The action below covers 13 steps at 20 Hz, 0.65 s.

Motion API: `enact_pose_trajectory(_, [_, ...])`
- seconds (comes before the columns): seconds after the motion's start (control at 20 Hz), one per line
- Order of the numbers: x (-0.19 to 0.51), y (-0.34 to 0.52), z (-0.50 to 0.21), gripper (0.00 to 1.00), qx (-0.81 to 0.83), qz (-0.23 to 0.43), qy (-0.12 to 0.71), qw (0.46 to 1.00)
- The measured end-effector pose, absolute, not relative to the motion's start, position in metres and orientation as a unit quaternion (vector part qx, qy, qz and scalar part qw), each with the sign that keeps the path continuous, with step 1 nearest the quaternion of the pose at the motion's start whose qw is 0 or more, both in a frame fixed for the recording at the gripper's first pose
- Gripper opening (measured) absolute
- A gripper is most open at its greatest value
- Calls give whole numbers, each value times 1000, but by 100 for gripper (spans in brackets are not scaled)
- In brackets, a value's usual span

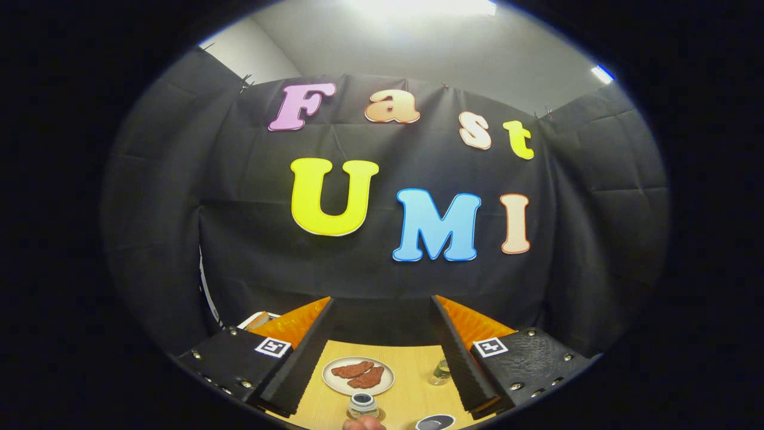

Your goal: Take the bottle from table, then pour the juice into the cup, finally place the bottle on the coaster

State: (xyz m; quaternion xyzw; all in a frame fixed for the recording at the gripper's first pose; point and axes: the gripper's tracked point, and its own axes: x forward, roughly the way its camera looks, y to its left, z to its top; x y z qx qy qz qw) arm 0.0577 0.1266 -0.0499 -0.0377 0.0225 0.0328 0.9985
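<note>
The hand-held gripper (382, 352) hovered with its fingers spread wide and empty above the tabletop (412, 391), the bottle (362, 405) standing between them below a plate (358, 376) of brown food, the cup (440, 372) beside the right finger.

Table (412, 391): light wood tone. Plate (334, 382): white, carrying reddish-brown pieces (360, 374). Bottle (362, 404): clear, with dark cap. Cup (440, 372): clear glass. Coaster (436, 422): dark (pale rim). Gripper (382, 316): square black-and-white markers (273, 346) on its body.
</note>
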Motion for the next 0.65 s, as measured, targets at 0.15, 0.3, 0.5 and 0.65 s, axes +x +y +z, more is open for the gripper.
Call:
enact_pose_trajectory(0.15, [50, 126, -19, 96, -23, 45, 11, 999])
enact_pose_trajectory(0.3, [44, 116, -7, 96, -12, 48, 11, 999])
enact_pose_trajectory(0.5, [43, 86, -17, 96, -20, 50, 18, 998])
enact_pose_trajectory(0.65, [45, 58, -40, 96, -21, 58, 21, 998])
